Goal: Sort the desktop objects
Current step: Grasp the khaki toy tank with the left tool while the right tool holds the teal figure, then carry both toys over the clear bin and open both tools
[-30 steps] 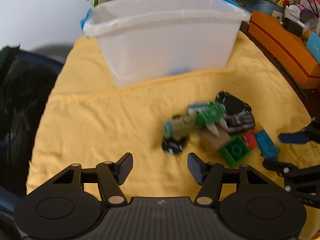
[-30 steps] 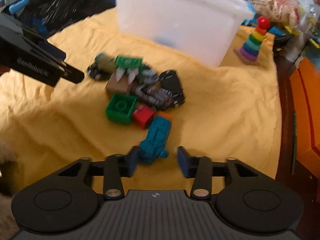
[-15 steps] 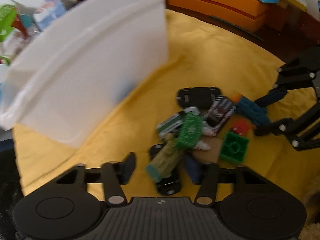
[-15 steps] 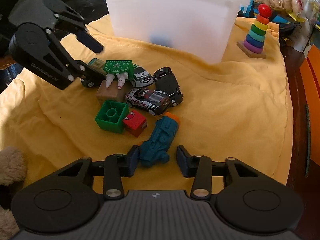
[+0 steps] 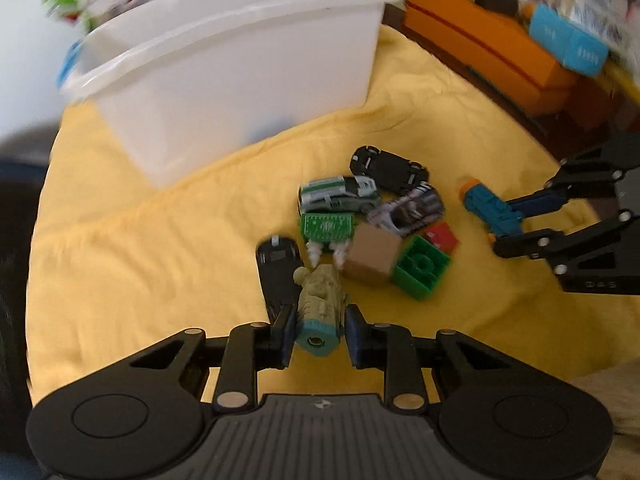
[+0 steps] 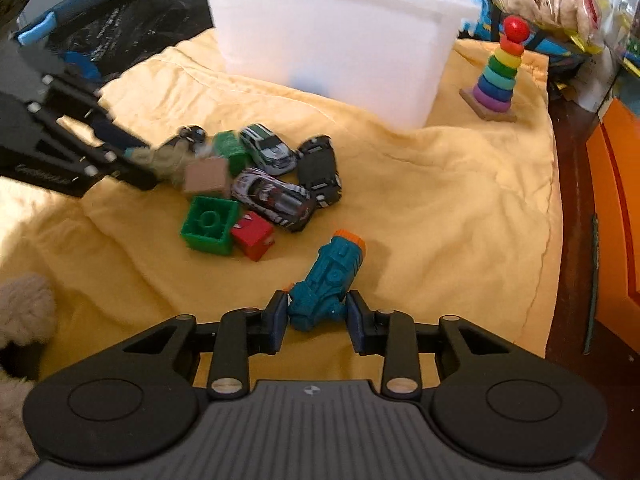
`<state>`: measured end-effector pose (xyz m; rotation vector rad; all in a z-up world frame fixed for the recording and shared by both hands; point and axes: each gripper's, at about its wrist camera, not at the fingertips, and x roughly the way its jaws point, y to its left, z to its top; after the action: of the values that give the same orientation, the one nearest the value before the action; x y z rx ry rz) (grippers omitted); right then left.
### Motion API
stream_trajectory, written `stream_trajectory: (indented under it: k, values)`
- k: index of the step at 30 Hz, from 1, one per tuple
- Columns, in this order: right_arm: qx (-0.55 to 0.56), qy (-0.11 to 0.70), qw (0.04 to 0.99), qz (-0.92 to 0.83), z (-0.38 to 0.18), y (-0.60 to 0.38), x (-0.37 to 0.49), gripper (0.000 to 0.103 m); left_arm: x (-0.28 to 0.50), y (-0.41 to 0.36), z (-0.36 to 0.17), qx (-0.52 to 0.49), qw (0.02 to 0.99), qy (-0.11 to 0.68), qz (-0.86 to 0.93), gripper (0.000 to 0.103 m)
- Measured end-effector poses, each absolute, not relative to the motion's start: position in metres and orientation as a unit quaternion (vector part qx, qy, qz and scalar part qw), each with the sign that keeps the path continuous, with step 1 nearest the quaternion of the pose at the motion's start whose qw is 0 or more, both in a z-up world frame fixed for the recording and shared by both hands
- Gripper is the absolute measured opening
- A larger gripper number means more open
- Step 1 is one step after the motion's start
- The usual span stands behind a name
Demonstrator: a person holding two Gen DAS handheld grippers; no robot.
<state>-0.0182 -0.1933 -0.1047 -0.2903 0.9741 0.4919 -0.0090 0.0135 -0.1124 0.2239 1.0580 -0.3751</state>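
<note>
Left wrist view shows the left tool (image 5: 316, 330) clamped on an olive-and-teal plastic toy train (image 5: 320, 312), the right tool (image 6: 316, 316) gripping a teal orange-tipped toy train (image 6: 326, 280) on the yellow cloth (image 6: 440, 208); next likely lifting both into the white plastic bin (image 5: 240, 64).

Warm, fairly bright light – fisheye bending at the edges, motion blur smearing the background clutter, soft shadows.

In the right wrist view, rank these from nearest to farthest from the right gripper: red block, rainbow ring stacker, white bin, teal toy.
1. teal toy, between the right gripper fingers.
2. red block, ahead, left.
3. white bin and rainbow ring stacker, far back; too close to call.
</note>
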Motion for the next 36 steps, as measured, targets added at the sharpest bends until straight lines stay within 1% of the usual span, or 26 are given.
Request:
stream_trajectory:
  k: [4, 9, 10, 12, 13, 18, 20, 21, 23, 25, 26, 30, 36]
  values:
    - [-0.139, 0.464, 0.839, 0.249, -0.102, -0.183, -0.031, 0.035, -0.034, 0.012, -0.118, 0.088, 0.837, 0.51, -0.177, 0.029]
    - [-0.141, 0.477, 0.828, 0.257, -0.111, -0.169, -0.048, 0.035, -0.044, 0.012, -0.131, 0.097, 0.83, 0.52, -0.175, 0.029]
    - [-0.14, 0.478, 0.831, 0.25, -0.112, -0.168, -0.05, 0.036, -0.045, 0.013, -0.131, 0.098, 0.831, 0.52, -0.171, 0.031]
    - [-0.134, 0.473, 0.84, 0.228, -0.112, -0.169, -0.053, 0.047, -0.044, 0.015, -0.133, 0.098, 0.835, 0.518, -0.159, 0.038]
    - [-0.131, 0.468, 0.846, 0.219, -0.11, -0.169, -0.053, 0.048, -0.044, 0.016, -0.133, 0.097, 0.837, 0.516, -0.155, 0.043]
    - [-0.101, 0.448, 0.869, 0.183, -0.109, -0.163, -0.048, 0.048, -0.039, 0.011, -0.137, 0.092, 0.843, 0.512, -0.136, 0.044]
    - [-0.098, 0.455, 0.867, 0.177, -0.116, -0.158, -0.046, 0.048, -0.038, 0.009, -0.139, 0.092, 0.844, 0.512, -0.132, 0.044]
    - [-0.097, 0.46, 0.866, 0.172, -0.119, -0.157, -0.046, 0.047, -0.039, 0.008, -0.14, 0.095, 0.844, 0.51, -0.133, 0.041]
    - [-0.097, 0.464, 0.865, 0.167, -0.124, -0.156, -0.047, 0.044, -0.043, 0.008, -0.139, 0.095, 0.846, 0.505, -0.141, 0.028]
    - [-0.096, 0.462, 0.866, 0.169, -0.124, -0.156, -0.05, 0.035, -0.043, 0.01, -0.137, 0.092, 0.847, 0.503, -0.146, 0.028]
    - [-0.096, 0.462, 0.866, 0.168, -0.122, -0.156, -0.05, 0.035, -0.043, 0.011, -0.134, 0.09, 0.847, 0.503, -0.148, 0.028]
    - [-0.105, 0.451, 0.87, 0.17, -0.102, -0.157, -0.053, 0.034, -0.038, 0.014, -0.102, 0.093, 0.861, 0.476, -0.151, 0.028]
    - [-0.113, 0.384, 0.899, 0.178, -0.042, -0.161, -0.033, 0.035, 0.002, 0.018, -0.025, 0.093, 0.905, 0.391, -0.14, 0.028]
